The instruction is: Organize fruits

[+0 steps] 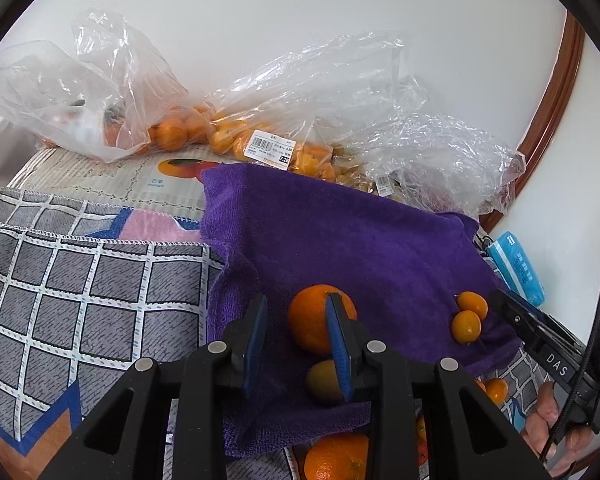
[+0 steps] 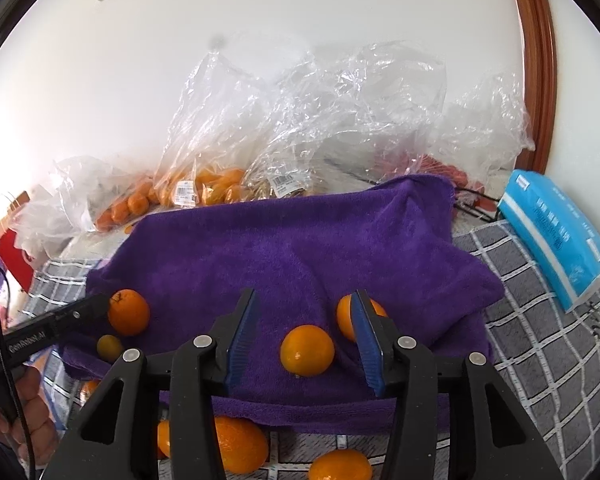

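Fruits sit on a fuzzy purple towel (image 2: 300, 240): a big round orange (image 1: 314, 318) and small smooth ones (image 2: 307, 350). The left gripper (image 1: 296, 340) has its blue ridged pads a little apart, holding nothing. The right gripper (image 2: 304, 340) is open too, with one small fruit lying loose between its jaws. Crinkly clear bags (image 1: 300, 92) lie behind.

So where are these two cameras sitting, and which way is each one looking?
Left wrist view: sits on the left hand-held gripper, looking forward and down along its blue-padded fingers at the purple terry towel; the right hand-held gripper and the person's fingers show at right.
Right wrist view: sits on the right hand-held gripper, facing the same towel; the left gripper and a hand show at left.
Shared: towel, large round orange, clear plastic fruit bags.
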The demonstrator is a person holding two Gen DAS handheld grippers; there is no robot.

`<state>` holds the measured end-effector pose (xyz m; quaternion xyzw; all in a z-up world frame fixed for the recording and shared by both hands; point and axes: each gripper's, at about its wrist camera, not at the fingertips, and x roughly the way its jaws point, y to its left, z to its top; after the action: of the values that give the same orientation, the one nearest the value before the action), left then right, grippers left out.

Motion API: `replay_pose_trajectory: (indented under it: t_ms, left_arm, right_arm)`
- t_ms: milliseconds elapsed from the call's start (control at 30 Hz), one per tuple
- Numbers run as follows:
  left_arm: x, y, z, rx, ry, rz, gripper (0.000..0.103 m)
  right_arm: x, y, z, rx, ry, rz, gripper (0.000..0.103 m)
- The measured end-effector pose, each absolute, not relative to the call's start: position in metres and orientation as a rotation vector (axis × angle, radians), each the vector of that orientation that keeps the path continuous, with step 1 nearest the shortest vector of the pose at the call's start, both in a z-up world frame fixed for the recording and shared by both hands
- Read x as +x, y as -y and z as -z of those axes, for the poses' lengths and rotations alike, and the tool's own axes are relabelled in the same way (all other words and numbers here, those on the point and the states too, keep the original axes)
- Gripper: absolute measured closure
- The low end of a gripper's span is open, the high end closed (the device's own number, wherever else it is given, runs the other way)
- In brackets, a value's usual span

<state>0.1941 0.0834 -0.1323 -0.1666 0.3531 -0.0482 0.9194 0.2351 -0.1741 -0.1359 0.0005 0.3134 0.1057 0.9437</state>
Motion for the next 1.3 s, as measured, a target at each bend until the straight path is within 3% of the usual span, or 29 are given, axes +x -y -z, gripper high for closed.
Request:
replay_pose_trajectory:
  t_ms: [300,600,633,667,700,1300]
  left_arm:
    - [0.187,-0.088,0.123,-0.363,-0.675,0.096,0.067]
    - [0.178,-0.088,0.115,-0.372,-0.634,0.103,0.065]
    - [0.177,-0.088,0.114,-0.372,-0.628,0.102,0.065]
    - [0.176,-0.088,0.113,-0.371,-0.622,0.099,0.065]
    - [0.176,-0.088,0.113,-0.370,-0.619,0.098,0.065]
    - [0.152,-0.060,0.087,-0.264,-0.588,0.196,0.061]
  right_arm:
    - [0.211,0.192,0.124,-0.001,-0.675,-0.166,0.056]
    - [0.175,0.197,0.166,-0.053,-0.800,-0.183,0.056]
    - [0.174,0.196,0.173,-0.069,-0.819,-0.177,0.056]
    - [0.173,0.195,0.180,-0.087,-0.834,-0.159,0.065]
    - [0.171,0.196,0.183,-0.088,-0.837,-0.153,0.068]
    - [0.096,0.233,0.152,0.081,-0.729,-0.115,0.069]
